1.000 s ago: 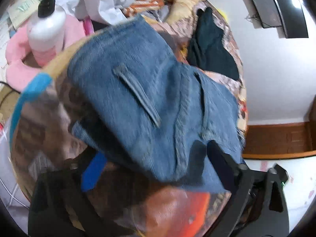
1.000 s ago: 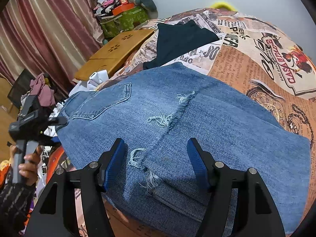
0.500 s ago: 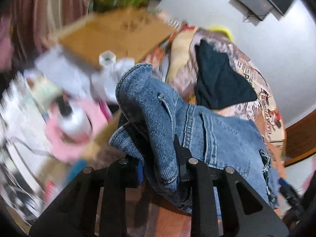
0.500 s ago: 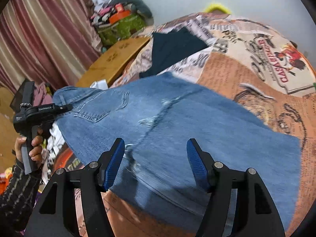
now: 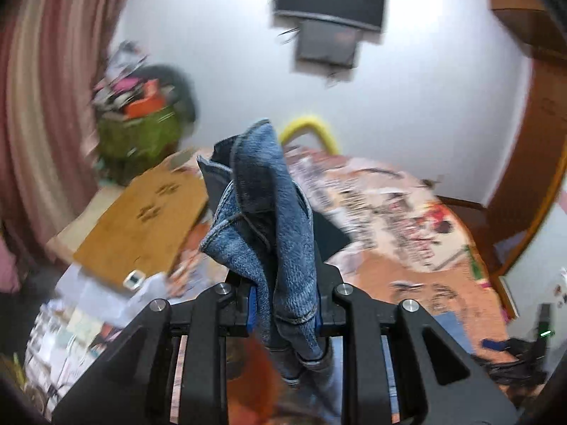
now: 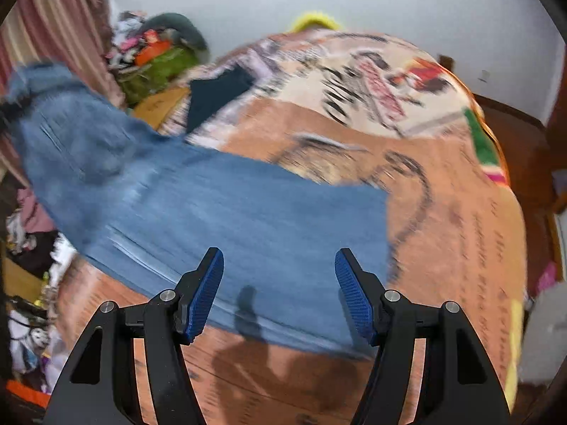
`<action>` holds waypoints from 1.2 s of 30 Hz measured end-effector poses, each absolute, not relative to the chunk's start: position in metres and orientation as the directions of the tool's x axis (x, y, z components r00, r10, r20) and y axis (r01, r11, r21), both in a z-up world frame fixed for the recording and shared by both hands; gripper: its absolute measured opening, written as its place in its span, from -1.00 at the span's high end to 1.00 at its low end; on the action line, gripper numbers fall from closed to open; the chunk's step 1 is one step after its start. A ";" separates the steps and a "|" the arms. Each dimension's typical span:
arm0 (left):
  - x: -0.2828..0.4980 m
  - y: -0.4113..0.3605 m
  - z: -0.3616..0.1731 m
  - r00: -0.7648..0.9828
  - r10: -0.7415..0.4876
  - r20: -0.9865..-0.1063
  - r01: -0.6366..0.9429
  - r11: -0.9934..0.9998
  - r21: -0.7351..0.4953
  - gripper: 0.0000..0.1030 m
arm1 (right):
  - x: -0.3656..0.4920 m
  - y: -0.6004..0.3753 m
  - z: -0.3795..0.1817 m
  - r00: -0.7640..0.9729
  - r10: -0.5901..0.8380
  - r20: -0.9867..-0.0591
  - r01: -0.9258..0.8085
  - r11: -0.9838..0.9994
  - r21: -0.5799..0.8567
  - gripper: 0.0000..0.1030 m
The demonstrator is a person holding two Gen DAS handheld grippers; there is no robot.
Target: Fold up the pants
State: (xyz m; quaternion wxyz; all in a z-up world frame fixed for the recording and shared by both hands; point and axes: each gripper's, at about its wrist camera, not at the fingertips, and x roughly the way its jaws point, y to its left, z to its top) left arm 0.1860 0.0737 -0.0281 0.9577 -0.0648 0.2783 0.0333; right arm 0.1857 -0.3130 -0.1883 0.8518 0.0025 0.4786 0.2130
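The blue denim pants (image 6: 226, 209) lie stretched across the printed bedspread (image 6: 443, 184), with their left end raised in the air at the upper left of the right wrist view. My left gripper (image 5: 285, 304) is shut on a bunched fold of the pants (image 5: 269, 205), which stands up between its fingers. My right gripper (image 6: 280, 287) is open and empty, hovering above the near edge of the pants. The view is blurred by motion.
A dark garment (image 6: 216, 95) lies on the far part of the bed. A wooden board (image 5: 141, 219) and a green basket of clutter (image 5: 138, 134) stand left of the bed. A screen (image 5: 329, 3) hangs on the wall. The wooden bed frame (image 6: 514, 120) runs along the right.
My left gripper has lifted the pinched end of the pants up and away from the bed. The pants' left end rose. My right gripper stayed open above the pants.
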 end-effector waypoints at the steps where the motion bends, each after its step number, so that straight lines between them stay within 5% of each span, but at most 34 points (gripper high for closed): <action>1: 0.186 0.058 -0.022 0.851 0.006 -0.525 -0.069 0.992 -0.101 0.56 | 0.185 -0.317 -0.193 0.444 0.354 -0.823 -0.354 0.913 0.202 -0.22; 8: 0.202 -0.030 -0.011 0.849 -0.118 -0.516 0.090 0.993 -0.079 0.56 | 0.178 -0.326 -0.226 0.387 0.357 -0.850 -0.373 0.904 0.210 -0.23; 21: 0.247 -0.143 -0.065 0.665 -0.331 -0.670 0.286 0.941 -0.181 0.57 | 0.178 -0.335 -0.230 0.376 0.424 -0.824 -0.366 0.885 0.289 -0.24; 28: 0.252 -0.174 -0.095 0.572 -0.343 -0.745 0.334 0.927 -0.170 0.52 | 0.177 -0.338 -0.228 0.375 0.436 -0.818 -0.362 0.881 0.304 -0.23; 36: 0.250 -0.172 -0.091 0.560 -0.397 -0.727 0.351 0.909 -0.226 -0.30 | 0.170 -0.344 -0.219 0.387 0.447 -0.807 -0.352 0.880 0.319 -0.23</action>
